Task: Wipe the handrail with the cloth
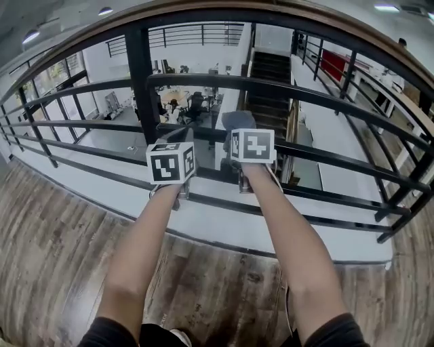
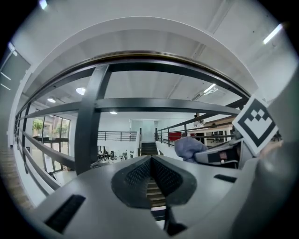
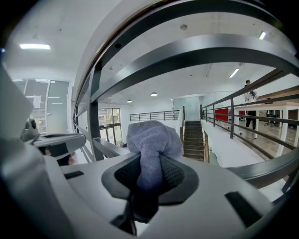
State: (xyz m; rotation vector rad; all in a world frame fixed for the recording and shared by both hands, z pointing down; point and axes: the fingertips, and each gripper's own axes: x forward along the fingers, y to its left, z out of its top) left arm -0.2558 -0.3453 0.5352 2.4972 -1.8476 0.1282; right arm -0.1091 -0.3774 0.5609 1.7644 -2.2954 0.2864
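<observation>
The railing's wooden handrail arcs over black metal bars. A grey-blue cloth is bunched in my right gripper, which is shut on it and held at the level of the middle bars, below the handrail. In the right gripper view the cloth bulges out past the jaws, with the handrail overhead. My left gripper is beside it to the left, just right of the black post. Its jaws are shut with nothing between them; the cloth shows to its right.
Beyond the bars lies an open drop to a lower office floor and a staircase. Horizontal black bars run across in front of both grippers. I stand on dark wood flooring. A person walks far off at the right.
</observation>
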